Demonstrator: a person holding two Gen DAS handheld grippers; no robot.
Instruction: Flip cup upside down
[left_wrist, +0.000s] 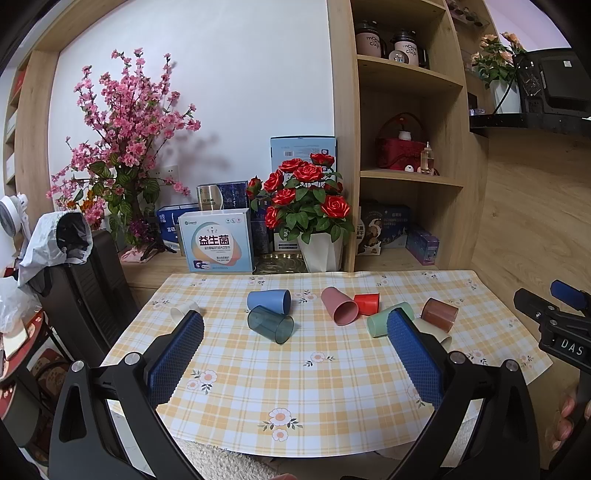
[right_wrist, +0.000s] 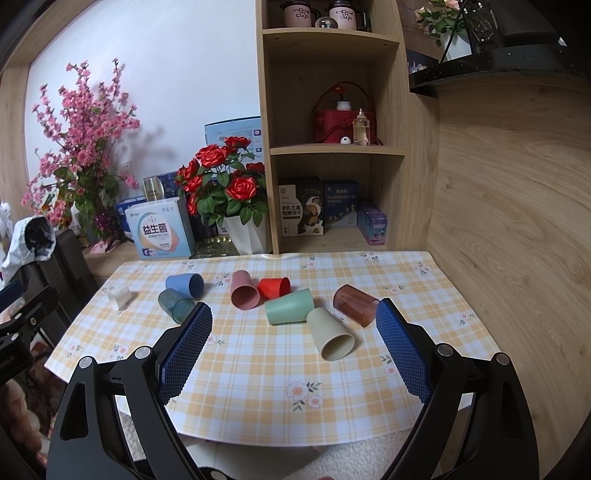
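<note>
Several plastic cups lie on their sides on the checked tablecloth (right_wrist: 258, 369): a white cup (right_wrist: 120, 296), a clear teal cup (right_wrist: 176, 305), a blue cup (right_wrist: 184, 285), a pink cup (right_wrist: 243, 294), a red cup (right_wrist: 274, 287), a green cup (right_wrist: 289, 311), a beige cup (right_wrist: 331, 334) and a clear brown cup (right_wrist: 355, 304). My right gripper (right_wrist: 295, 314) is open and empty, above the table's near part, short of the beige cup. My left gripper (left_wrist: 295, 321) is open and empty, short of the teal cup (left_wrist: 270, 324).
A white pot of red roses (right_wrist: 225, 192), boxes (right_wrist: 160, 232) and a pink blossom plant (right_wrist: 81, 147) stand behind the table. A wooden shelf unit (right_wrist: 332, 147) and wall panel (right_wrist: 517, 221) close the right side. A chair with a jacket (left_wrist: 66, 258) stands left.
</note>
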